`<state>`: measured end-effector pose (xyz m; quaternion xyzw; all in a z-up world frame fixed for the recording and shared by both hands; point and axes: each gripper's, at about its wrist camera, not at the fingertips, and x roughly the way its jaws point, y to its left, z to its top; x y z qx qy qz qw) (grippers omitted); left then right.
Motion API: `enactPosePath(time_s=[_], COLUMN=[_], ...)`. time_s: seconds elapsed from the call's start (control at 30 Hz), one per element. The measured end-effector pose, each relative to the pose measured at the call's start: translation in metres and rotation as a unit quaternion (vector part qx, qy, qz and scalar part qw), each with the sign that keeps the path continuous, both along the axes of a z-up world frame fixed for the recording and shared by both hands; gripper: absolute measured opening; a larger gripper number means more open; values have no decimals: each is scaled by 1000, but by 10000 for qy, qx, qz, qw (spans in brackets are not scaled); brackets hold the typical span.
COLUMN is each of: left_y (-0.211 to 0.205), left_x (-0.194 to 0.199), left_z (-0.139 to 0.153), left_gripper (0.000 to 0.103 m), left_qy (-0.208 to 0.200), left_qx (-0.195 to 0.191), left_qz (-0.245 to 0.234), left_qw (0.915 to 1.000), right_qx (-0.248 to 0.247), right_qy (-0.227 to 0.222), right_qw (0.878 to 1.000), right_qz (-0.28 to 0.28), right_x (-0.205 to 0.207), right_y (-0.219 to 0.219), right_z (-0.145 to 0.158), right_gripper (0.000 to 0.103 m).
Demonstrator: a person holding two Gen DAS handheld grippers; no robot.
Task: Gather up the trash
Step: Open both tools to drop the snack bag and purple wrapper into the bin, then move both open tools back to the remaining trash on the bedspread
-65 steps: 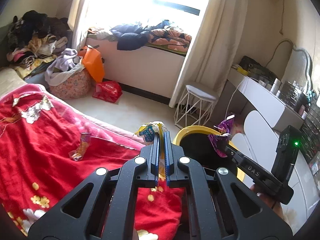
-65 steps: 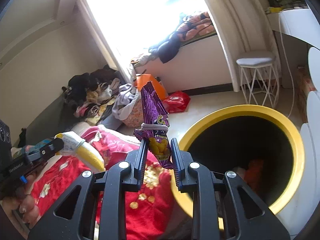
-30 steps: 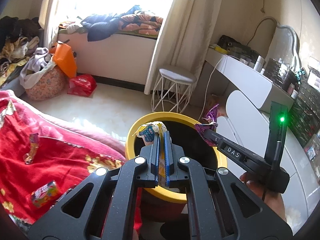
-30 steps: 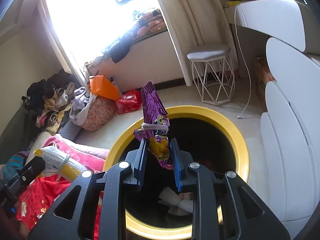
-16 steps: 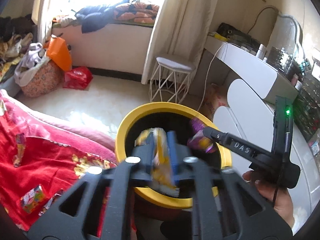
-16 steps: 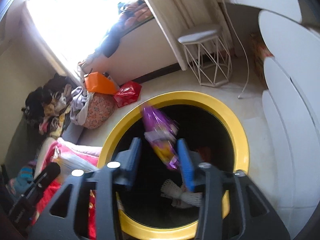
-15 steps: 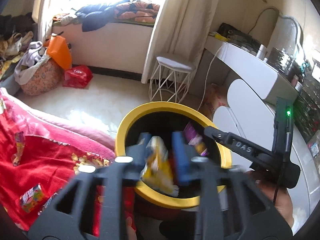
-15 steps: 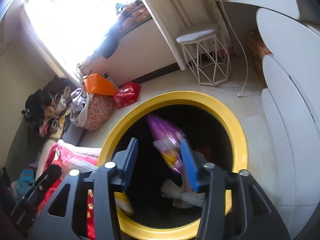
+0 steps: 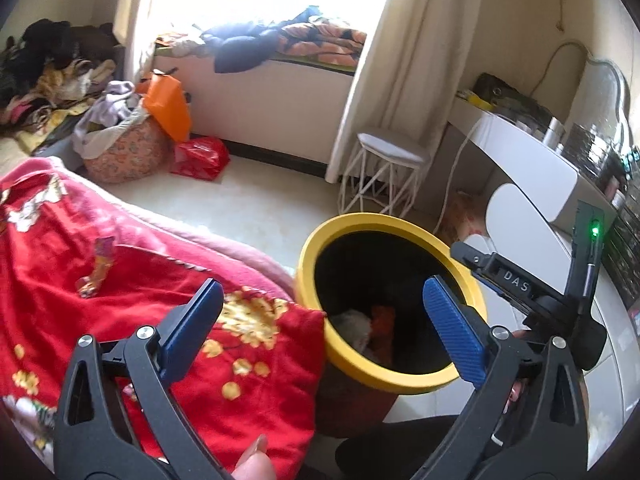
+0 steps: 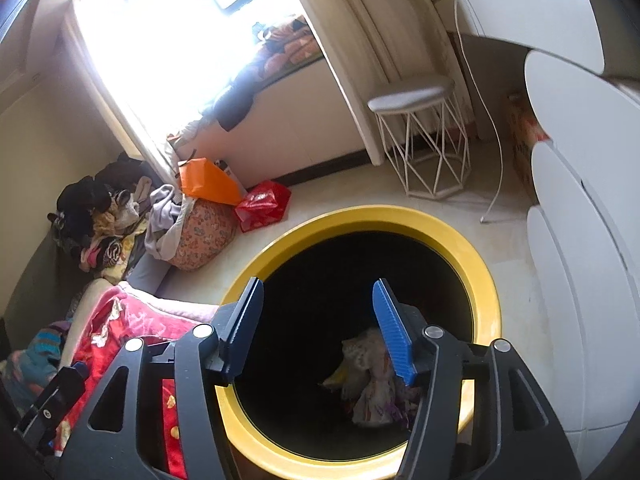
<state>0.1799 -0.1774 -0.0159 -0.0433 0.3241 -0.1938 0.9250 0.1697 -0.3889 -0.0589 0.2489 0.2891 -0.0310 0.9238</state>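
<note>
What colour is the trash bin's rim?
Yellow rim, black inside; clearest in the right wrist view.

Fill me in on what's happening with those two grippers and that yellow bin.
A person is collecting trash with a gripper in each hand. The left gripper and the right gripper hang over the yellow-rimmed trash bin beside the bed; both sets of jaws are opening with nothing between them. Crumpled wrappers lie at the bottom of the bin. A small wrapper remains on the red blanket.
</note>
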Motion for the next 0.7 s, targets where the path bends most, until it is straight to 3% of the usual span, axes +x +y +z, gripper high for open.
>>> enactPosePath(time_s=[0.7], left_y=[78], left_x=[-31], left_z=[14], left_gripper=[92], left_qy=[-433], left_qx=[-9], left_qz=[923], left_qw=[9948], right_qx=[-891], right_qy=[-789], right_qw=[9896], right_qz=[810], right_x=[-10], right_y=[74], right_z=[20], right_gripper=[74])
